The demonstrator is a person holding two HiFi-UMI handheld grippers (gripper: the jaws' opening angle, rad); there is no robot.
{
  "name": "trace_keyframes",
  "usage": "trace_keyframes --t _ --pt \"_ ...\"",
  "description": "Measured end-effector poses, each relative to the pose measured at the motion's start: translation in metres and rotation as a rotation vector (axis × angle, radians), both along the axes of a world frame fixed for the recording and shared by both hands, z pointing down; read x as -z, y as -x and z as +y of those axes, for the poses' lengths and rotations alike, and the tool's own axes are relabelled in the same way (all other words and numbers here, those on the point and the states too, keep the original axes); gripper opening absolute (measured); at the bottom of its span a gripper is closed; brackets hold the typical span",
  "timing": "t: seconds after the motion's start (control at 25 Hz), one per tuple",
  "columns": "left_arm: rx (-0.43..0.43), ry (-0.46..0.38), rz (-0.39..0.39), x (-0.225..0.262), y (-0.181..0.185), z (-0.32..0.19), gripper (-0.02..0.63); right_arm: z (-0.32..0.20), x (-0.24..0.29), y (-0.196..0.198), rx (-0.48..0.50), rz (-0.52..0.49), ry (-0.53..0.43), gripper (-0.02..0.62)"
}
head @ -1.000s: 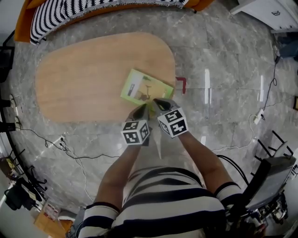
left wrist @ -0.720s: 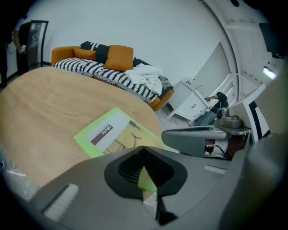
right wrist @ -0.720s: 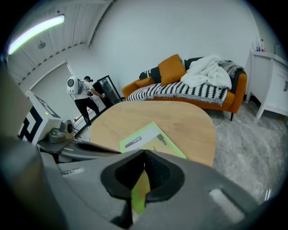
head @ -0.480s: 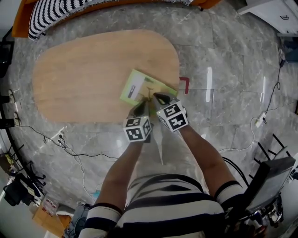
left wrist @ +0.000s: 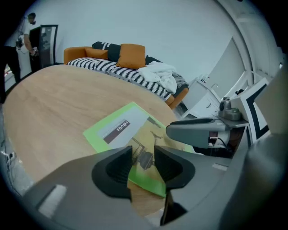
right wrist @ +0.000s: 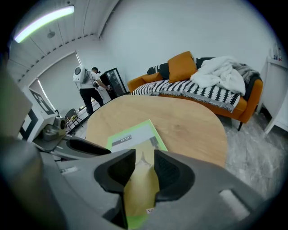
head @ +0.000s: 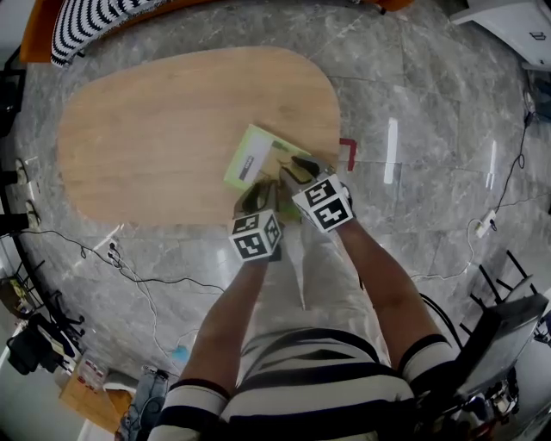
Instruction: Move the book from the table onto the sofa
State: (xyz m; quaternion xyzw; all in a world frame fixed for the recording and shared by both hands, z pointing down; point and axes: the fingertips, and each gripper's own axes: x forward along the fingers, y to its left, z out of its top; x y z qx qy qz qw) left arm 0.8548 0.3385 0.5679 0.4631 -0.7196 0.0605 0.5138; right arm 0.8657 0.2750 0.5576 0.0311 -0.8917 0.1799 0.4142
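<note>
Inspection at this moment, from the head view and both gripper views.

**Book.** The book (head: 258,155) lies flat on the wooden bench (head: 155,129), close to its near right edge and not lifted. As I read it, its long axis runs from far left to near right, with the grey title band at the left end. Whether the near corner overhangs the bench edge I cannot tell.

**Left gripper.** The left gripper (head: 256,196) is angled down over the book's near edge. Its jaws have just been opening and stand apart. The cover shows through the gap, but the pads are not pressing on it.

**Right gripper.** The right gripper (head: 300,168) sits just beside the left one, further right and reaching further over the cover. Its jaws have also just been opening and hold nothing, with the book lying below the gap.

**Governing relation.** The book is directly ahead of and below both grippers, and its near long edge faces them. Neither hand is clearly better placed. In my judgement, a two-handed pinch along that near edge is what the layout calls for.

**Destination.** The sofa (head: 86,26), with its striped cover, stands beyond the far side of the bench, well apart from the book.

**Status.** No grasp has been made yet.
</note>
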Motion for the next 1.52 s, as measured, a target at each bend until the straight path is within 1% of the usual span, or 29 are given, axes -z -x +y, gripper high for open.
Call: trace_keyframes --t 0.12,0.28,0.36,0.48,0.52,0.56,0.6,0.68,0.88,1.04,1.12,1.2,1.32,1.52 --pt "0.021 0.02 -0.016 -0.003 0.005 0.005 0.202 -0.004 -0.001 0.006 0.019 -0.001 -0.007 0.15" --pt "0.058 0.047 -0.027 -0.008 0.009 0.012 0.294 -0.012 -0.007 0.01 0.033 0.004 -0.026 0.217" --pt "0.077 0.047 -0.029 -0.01 0.011 0.013 0.323 -0.014 -0.012 0.011 0.055 0.02 -0.033 0.242" --pt "0.096 0.041 -0.05 -0.009 0.012 0.012 0.34 -0.016 -0.021 0.011 0.09 0.047 -0.027 0.285" --pt "0.113 0.041 -0.059 -0.009 0.013 0.012 0.375 -0.017 -0.025 0.01 0.101 0.058 -0.024 0.296" --pt "0.137 0.044 -0.065 -0.01 0.014 0.013 0.433 -0.018 -0.029 0.009 0.113 0.07 -0.022 0.304" --pt "0.161 0.049 -0.064 -0.011 0.015 0.016 0.446 -0.018 -0.033 0.007 0.125 0.081 -0.019 0.308" --pt "0.181 0.062 -0.044 -0.016 0.012 0.021 0.448 -0.017 -0.039 0.005 0.15 0.095 -0.013 0.311" --pt "0.152 0.067 -0.013 -0.027 0.008 0.016 0.449 -0.013 -0.039 0.005 0.188 0.083 -0.013 0.311" --pt "0.169 0.08 -0.005 -0.033 0.007 0.013 0.449 -0.005 -0.04 0.0 0.249 0.074 -0.036 0.307" --pt "0.18 0.097 -0.008 -0.035 0.01 0.014 0.436 -0.005 -0.04 0.0 0.242 0.077 -0.029 0.301" --pt "0.172 0.106 -0.009 -0.036 0.011 0.014 0.431 -0.004 -0.04 -0.002 0.23 0.086 -0.026 0.299" --pt "0.136 0.114 -0.001 -0.037 0.008 0.014 0.426 -0.003 -0.04 -0.009 0.202 0.094 -0.027 0.296" --pt "0.075 0.125 0.006 -0.036 0.002 0.015 0.419 0.0 -0.041 -0.022 0.126 0.1 -0.03 0.295"
